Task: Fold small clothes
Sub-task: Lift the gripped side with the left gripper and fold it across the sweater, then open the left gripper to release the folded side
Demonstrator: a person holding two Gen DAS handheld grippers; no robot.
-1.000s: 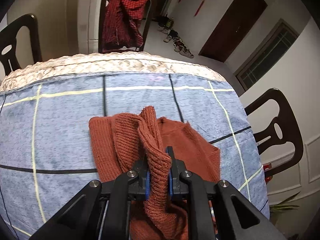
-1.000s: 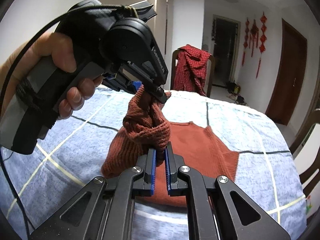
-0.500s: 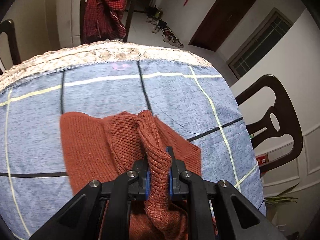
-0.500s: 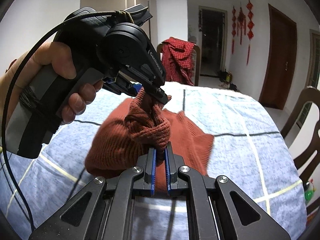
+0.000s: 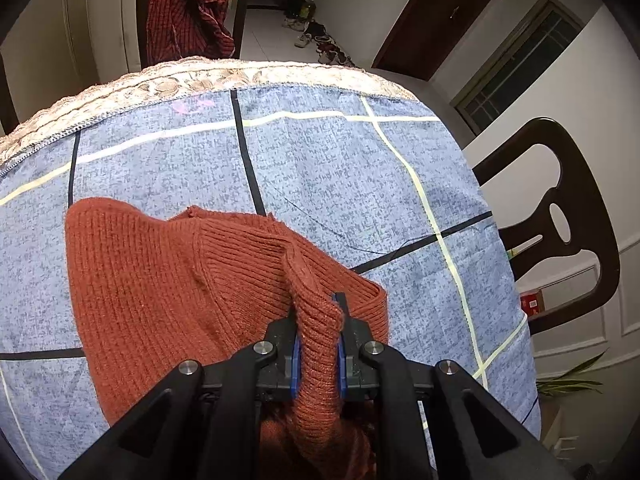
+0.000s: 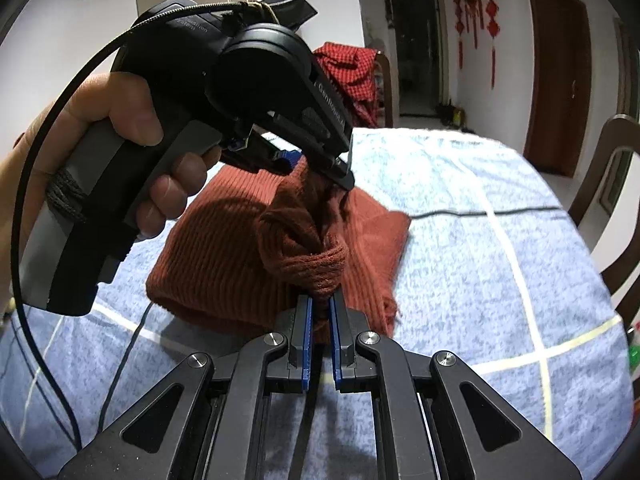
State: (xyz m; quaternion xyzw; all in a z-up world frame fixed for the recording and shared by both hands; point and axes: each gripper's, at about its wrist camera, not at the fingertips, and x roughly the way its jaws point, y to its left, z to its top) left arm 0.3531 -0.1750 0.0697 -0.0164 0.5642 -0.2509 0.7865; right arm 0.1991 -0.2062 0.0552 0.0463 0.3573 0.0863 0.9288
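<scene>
Mid-fold: both the left hand-held gripper (image 5: 318,344) and right hand-held gripper (image 6: 320,316) clamp the sweater (image 5: 168,280) edge, raised over its flat half on the worktop (image 5: 320,160); laying down and smoothing remain.

sweater (image 5: 168,280): rust ribbed knit, matt, fuzzy. tablecloth (image 5: 320,168): blue woven cotton, matt. my gripper arms: matt black plastic, shiny metal screws. chair (image 5: 560,216): glossy dark wood.

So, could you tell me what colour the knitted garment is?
Rust orange knitted garment, clearest in the left wrist view.
</scene>
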